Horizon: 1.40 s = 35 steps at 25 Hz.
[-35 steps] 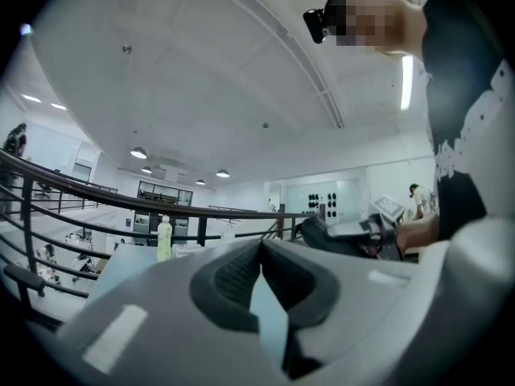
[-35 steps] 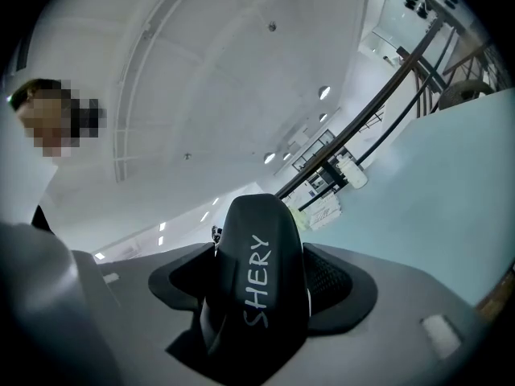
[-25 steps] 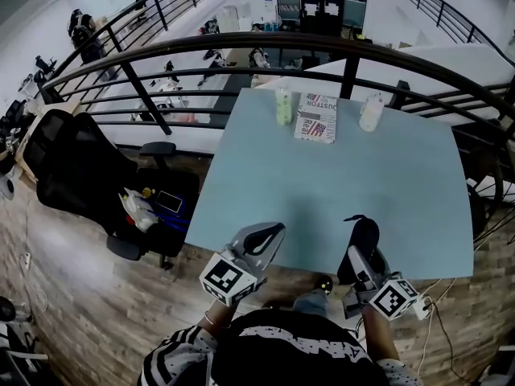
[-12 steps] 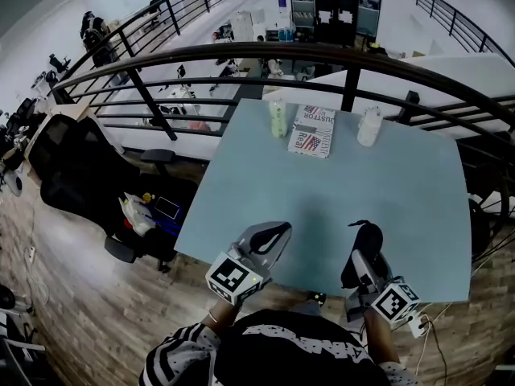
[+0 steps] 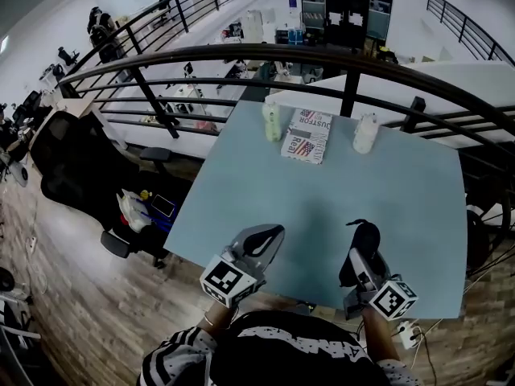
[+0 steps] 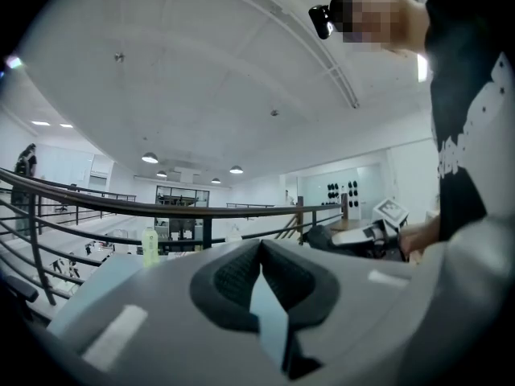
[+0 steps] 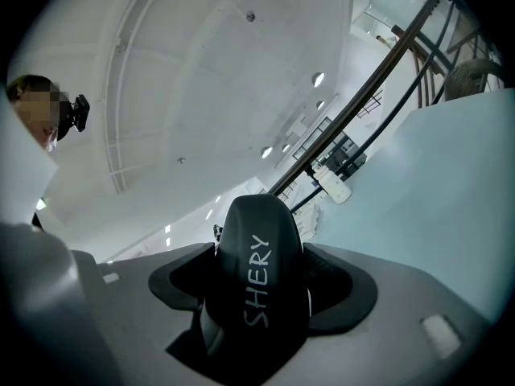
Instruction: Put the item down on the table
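right gripper (image 5: 359, 252): we still clamp the black item (image 7: 259, 276) over the counter (image 5: 402, 191)
left gripper (image 5: 268, 235): closed, empty
task: set-down pending

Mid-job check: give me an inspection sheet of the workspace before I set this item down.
Surface: light blue table, bare near the grippers.
Job's things: black item marked SHERY, held over the table's near edge.
Clutter: green bottle, printed packet, white bottle along far edge.
Grippers: left gripper shut, empty; right gripper shut on black item.
Cables: white power strip and cable on floor, right.
Surroundings: black railing behind table; office chair left.
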### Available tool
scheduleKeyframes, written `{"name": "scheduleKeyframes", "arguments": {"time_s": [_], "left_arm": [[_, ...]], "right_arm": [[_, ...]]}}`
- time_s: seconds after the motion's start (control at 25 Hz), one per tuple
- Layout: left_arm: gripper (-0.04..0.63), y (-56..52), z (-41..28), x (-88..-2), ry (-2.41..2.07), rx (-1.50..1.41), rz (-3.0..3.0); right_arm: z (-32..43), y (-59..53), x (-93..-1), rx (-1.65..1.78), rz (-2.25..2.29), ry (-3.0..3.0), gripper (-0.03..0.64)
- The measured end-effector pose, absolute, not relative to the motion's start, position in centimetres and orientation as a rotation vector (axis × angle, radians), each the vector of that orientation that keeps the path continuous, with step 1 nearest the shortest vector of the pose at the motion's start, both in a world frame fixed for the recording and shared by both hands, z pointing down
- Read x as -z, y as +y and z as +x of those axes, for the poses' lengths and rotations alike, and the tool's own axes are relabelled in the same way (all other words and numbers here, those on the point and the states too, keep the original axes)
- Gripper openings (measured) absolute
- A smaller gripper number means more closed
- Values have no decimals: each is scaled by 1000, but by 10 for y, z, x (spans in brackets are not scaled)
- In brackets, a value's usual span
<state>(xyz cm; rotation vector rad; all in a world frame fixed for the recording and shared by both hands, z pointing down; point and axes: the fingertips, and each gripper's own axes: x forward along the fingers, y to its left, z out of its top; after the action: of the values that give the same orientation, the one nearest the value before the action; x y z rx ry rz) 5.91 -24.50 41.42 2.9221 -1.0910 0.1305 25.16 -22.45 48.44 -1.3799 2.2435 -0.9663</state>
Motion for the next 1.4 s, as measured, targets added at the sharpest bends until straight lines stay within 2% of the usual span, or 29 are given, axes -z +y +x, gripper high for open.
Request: {"name": "scheduleKeyframes", "arguments": {"time_s": [0.52,1.4], "left_arm": [[0,-249,100,-426,-1188,-170,2879],[0,-286,116,-438,-1139,-205,2941]], "right_arm": [[298,-249,-499,986,-1347,2296,344],[315,-284,-540,886,-1586,2433,345]]}}
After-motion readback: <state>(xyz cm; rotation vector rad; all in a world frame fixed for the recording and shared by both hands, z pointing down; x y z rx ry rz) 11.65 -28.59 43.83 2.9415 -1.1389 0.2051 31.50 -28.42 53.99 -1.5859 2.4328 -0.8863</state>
